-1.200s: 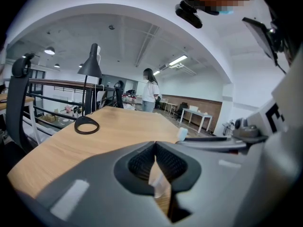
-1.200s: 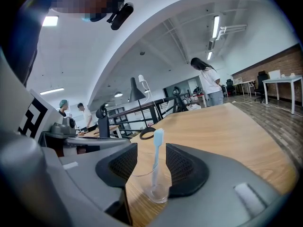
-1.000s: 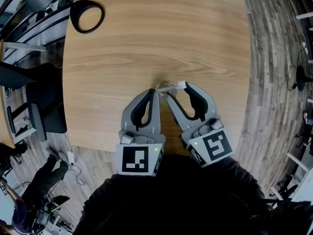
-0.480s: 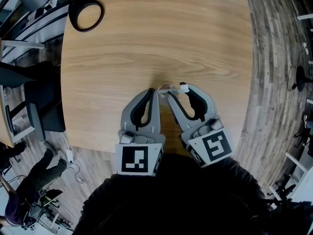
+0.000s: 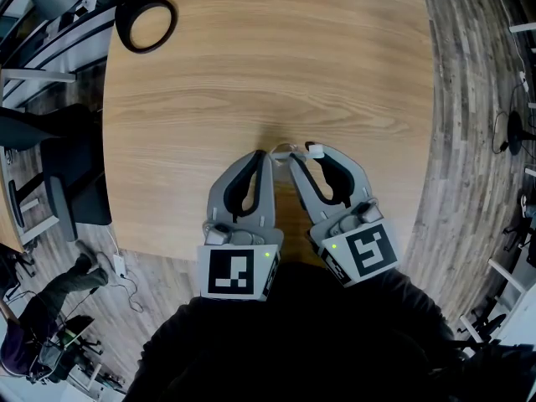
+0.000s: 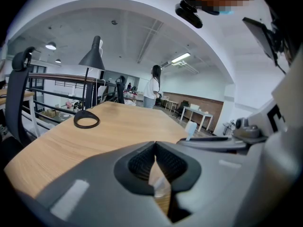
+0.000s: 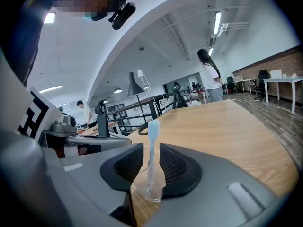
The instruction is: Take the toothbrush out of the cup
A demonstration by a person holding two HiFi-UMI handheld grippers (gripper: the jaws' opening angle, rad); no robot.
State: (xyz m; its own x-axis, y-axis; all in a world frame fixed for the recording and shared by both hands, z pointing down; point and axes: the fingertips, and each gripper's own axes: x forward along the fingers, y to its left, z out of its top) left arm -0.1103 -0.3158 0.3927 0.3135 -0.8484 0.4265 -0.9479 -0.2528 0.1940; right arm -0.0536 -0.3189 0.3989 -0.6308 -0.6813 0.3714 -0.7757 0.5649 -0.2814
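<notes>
The wooden table [image 5: 268,57] fills most of the head view. Open wood stretches from the grippers to the black ring-shaped lamp base [image 5: 146,23] near the far left corner. Plank floor [image 5: 477,141] runs along the table's right edge, and dark chairs [image 5: 63,174] stand off its left edge. Both grippers sit side by side close to the near edge. The left gripper [image 5: 266,156] has its fingertips pressed together, with a glimpse of clear cup in the gap behind them; whether they nip its rim cannot be told. The right gripper [image 5: 306,155] has just been closing, and its jaws stand partly apart on either side of the toothbrush, neither pad quite touching it. The small clear cup [image 7: 150,190] stands on the table at both grippers' tips. In it the pale toothbrush [image 7: 153,126] stands upright, head above the rim
</notes>
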